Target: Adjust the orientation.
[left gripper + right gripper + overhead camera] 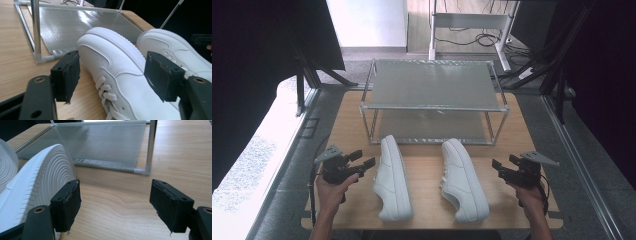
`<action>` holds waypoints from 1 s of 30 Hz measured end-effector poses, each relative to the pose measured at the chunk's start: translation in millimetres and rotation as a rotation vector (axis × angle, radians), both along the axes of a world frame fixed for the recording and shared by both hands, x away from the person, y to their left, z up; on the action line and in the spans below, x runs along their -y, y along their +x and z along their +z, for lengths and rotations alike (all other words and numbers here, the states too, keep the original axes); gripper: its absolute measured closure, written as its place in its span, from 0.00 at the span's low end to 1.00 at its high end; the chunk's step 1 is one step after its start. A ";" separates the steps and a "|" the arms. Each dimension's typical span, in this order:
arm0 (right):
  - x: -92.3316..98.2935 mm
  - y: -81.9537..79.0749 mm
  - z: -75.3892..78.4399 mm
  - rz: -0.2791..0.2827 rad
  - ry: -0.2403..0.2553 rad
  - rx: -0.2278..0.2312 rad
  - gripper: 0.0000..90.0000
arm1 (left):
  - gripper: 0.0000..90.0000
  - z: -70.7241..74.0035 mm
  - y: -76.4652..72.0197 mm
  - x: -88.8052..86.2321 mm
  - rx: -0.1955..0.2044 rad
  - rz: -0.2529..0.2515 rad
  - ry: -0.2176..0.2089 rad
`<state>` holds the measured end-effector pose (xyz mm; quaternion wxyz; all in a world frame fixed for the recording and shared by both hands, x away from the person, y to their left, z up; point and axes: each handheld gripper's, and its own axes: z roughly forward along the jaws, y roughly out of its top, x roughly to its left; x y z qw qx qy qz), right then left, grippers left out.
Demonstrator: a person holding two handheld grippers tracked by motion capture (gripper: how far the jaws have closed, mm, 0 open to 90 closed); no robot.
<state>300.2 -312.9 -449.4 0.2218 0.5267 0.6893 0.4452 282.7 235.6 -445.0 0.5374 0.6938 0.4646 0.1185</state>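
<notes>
White shoes (393,180) between open left gripper (366,164), right gripper (496,166)

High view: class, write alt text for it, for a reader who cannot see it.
Two white sneakers lie on their sides on a wooden table, toes toward a two-tier metal shoe rack behind them. A person's hands hold the left gripper and the right gripper outside the pair, jaws open and apart from the shoes.
</notes>
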 end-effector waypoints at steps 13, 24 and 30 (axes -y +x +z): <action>-0.5 -0.8 -4.1 -0.006 -0.011 -0.014 0.30 | 0.56 3.5 -4.4 -0.6 0.032 -0.014 -0.021; -5.7 0.7 -9.0 -0.001 -0.051 -0.015 0.31 | 0.97 11.2 -8.8 5.9 0.016 -0.078 -0.021; -6.5 2.7 -8.8 0.008 -0.033 -0.016 0.33 | 1.00 3.5 -6.6 -5.7 -0.023 -0.024 0.012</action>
